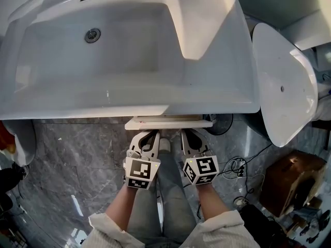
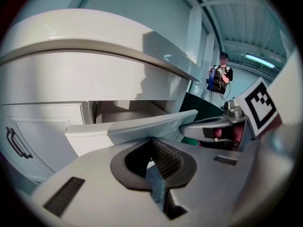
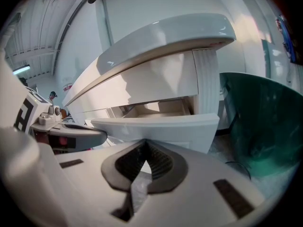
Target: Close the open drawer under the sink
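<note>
Left gripper point(image 1: 149, 136) and right gripper point(image 1: 189, 136) are both clenched, jaws together with nothing between them. They sit side by side below the front edge of the sink point(image 1: 129, 109). Their tips sit at, or just short of, the white front panel of the drawer point(image 1: 168, 123); contact cannot be confirmed. The drawer is partly open, projecting from the cabinet under the sink, with a gap visible above its front panel.

Hazards:
- Uneven pressure from the two grippers could skew the drawer and jam it.
- The panel looks smooth, so the narrow closed tips could slide over its top edge into the gap.
- A hard shove could slam the drawer and let it bounce back open.
</note>
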Demonstrator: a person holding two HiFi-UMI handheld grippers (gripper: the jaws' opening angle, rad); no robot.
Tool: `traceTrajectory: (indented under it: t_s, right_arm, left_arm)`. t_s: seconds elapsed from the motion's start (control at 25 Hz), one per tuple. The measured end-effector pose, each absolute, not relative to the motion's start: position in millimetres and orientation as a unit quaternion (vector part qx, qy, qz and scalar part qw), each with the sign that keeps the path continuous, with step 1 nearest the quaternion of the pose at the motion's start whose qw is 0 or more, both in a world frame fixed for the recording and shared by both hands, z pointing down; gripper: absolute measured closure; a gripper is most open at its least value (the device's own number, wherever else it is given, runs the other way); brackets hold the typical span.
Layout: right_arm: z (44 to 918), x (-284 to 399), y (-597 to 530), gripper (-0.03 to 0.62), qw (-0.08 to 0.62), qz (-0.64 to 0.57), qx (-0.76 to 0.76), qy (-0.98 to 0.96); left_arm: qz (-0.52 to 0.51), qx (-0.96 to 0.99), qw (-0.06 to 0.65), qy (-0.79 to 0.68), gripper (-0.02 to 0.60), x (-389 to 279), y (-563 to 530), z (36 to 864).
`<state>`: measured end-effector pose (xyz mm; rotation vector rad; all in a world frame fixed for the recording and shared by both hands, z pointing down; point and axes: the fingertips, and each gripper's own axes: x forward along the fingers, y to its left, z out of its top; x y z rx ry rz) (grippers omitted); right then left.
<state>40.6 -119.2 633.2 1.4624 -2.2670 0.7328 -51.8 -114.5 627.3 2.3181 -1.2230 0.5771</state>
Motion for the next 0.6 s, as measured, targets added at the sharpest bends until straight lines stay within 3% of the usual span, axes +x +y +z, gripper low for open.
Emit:
traceTrajectory:
  t_s: [0.6]
  right_arm:
    - [629,41,-167,0.585,0.171,0.235,0.518,-0.804]
  left_arm:
    - [0.209,0.848,0.193,-0.447,0.568,-52,-161,621]
